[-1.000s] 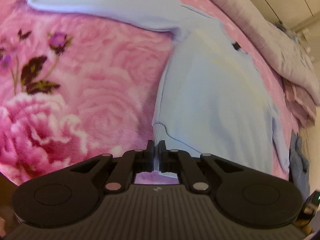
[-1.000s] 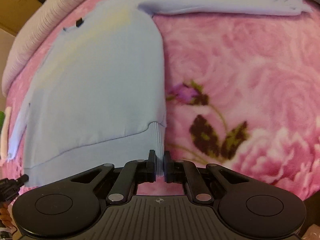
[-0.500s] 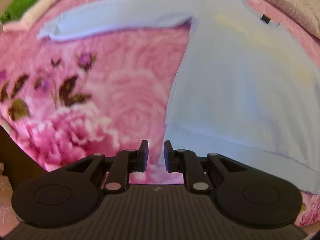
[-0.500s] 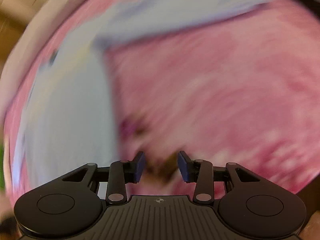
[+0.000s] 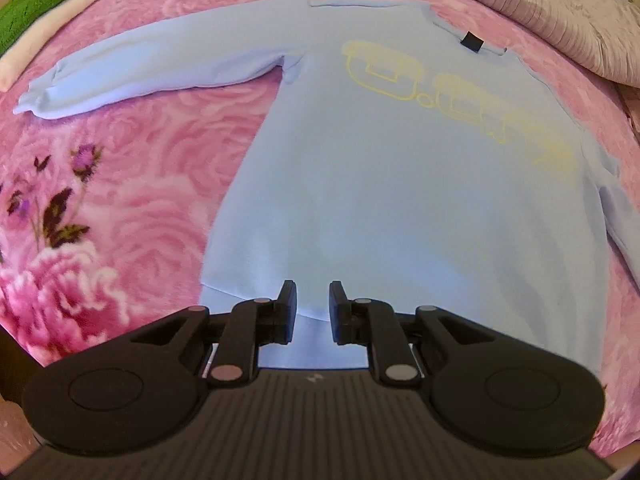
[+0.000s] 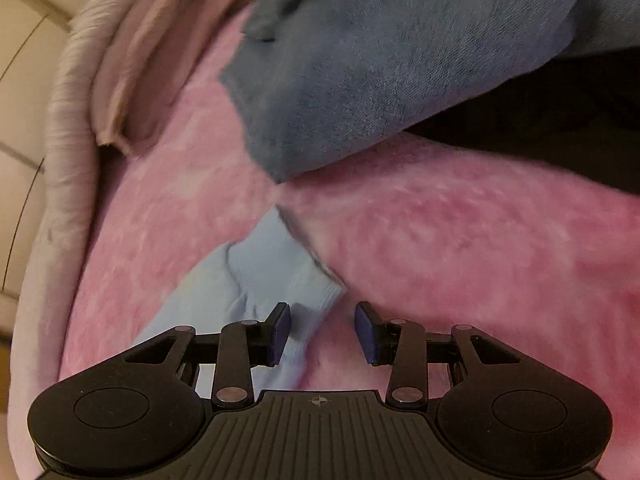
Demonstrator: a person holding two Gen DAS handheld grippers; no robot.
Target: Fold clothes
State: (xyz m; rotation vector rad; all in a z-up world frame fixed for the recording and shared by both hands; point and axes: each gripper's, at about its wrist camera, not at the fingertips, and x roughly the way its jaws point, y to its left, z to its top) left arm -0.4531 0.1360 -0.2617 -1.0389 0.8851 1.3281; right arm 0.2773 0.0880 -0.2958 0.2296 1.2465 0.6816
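Sweatshirt (image 5: 400,200) lies flat on the bed (image 5: 160,184), front side down by the look of the faint mirrored print, collar away from the left gripper (image 5: 309,312) and hem directly beneath it. One sleeve (image 5: 160,68) extends sideways to the left in the left view, its long axis roughly at right angles to the body. The left gripper hangs over the hem, jaws parted, nothing between them. The right gripper (image 6: 323,334) is nearer the other sleeve: that cuff (image 6: 276,276) lies just ahead of and partly between its fingertips, running up from lower left to upper right in the right view. Its jaws are closing, but the pads do not yet press on the cuff. A dark blue garment (image 6: 400,60) lies beyond, apart from the cuff. The next move probably turns on the right gripper seating squarely across the cuff.
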